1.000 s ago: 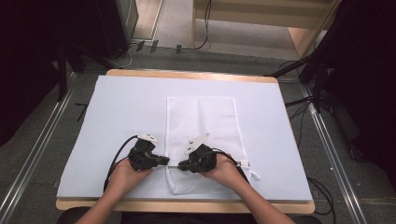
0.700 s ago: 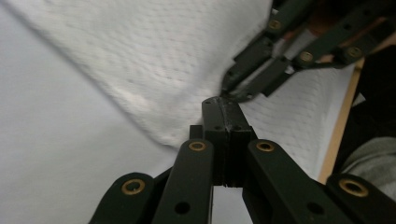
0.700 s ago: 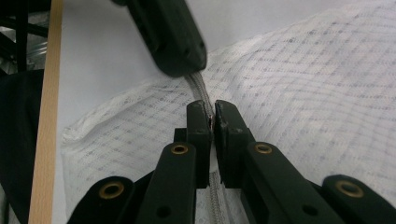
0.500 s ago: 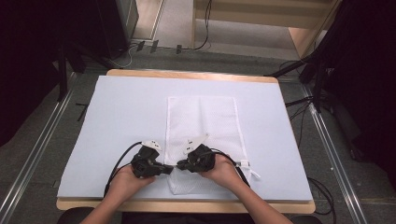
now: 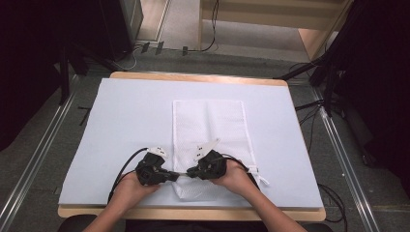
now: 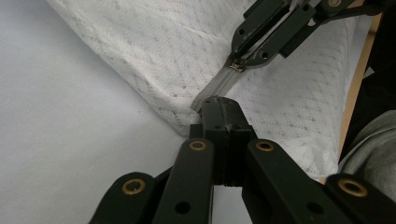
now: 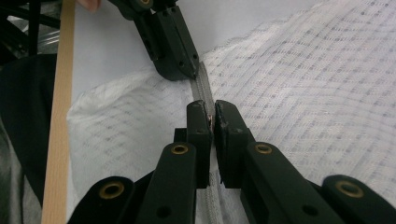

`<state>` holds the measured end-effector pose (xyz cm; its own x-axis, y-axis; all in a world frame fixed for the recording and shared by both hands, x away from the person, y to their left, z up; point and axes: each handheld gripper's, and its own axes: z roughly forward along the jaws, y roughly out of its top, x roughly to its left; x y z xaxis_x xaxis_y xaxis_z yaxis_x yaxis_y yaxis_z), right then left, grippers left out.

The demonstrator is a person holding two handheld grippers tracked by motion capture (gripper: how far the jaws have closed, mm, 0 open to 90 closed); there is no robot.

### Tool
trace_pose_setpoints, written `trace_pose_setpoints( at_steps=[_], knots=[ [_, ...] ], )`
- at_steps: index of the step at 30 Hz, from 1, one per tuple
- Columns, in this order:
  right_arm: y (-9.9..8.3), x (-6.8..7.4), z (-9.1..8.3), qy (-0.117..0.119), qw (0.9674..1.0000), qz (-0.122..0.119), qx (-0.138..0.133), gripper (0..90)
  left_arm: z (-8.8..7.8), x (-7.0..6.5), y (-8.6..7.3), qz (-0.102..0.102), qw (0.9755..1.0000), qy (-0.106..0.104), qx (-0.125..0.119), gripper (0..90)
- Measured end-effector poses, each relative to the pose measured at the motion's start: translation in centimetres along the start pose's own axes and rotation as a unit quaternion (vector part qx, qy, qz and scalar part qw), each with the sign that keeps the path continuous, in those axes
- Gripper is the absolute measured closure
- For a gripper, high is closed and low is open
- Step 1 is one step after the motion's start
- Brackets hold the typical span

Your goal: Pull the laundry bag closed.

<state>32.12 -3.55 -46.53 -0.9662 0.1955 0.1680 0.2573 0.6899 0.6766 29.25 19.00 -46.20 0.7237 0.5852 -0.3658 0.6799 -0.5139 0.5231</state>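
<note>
- No brand, label or readable writing is seen on any item.
- In the high view, a white mesh laundry bag (image 5: 209,145) is laid flat at the centre of a pale blue mat (image 5: 121,121) on a wooden-edged table (image 5: 193,77); its near end lies in the lower middle of the frame.
- The left gripper (image 5: 170,176) and right gripper (image 5: 190,172) are seen tip to tip over the bag's near left edge, each held in a hand, left hand (image 5: 129,187) and right hand (image 5: 236,177).
- The grey zipper (image 6: 215,87) is made out in the gripper views.
- In the left gripper view, the left gripper (image 6: 219,109) is pressed closed on the zipper's end at the bag's corner.
- In the right gripper view, the right gripper (image 7: 213,114) is pinched narrowly on the small brass zipper pull (image 7: 211,120), with the left gripper just beyond, upper centre.
</note>
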Motion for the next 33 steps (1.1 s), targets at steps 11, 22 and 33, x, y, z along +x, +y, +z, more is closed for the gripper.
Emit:
trace_pose_setpoints(
  at_steps=[11,22,33],
  knots=[
    [-1.9,-0.9,-2.3,-0.012,0.9997,0.017,0.008,88.0,0.0,0.1,0.0,-0.004,1.0000,-0.006,0.000,90.0],
    [-2.8,-1.2,-3.5,-0.010,0.9998,0.014,0.005,88.0,0.0,0.3,-0.1,-0.007,0.9999,-0.007,-0.003,90.0],
    [-3.9,-1.6,-5.2,-0.015,0.9997,0.021,-0.003,88.0,0.0,0.3,-0.1,-0.011,0.9999,-0.010,-0.004,90.0]
  ],
)
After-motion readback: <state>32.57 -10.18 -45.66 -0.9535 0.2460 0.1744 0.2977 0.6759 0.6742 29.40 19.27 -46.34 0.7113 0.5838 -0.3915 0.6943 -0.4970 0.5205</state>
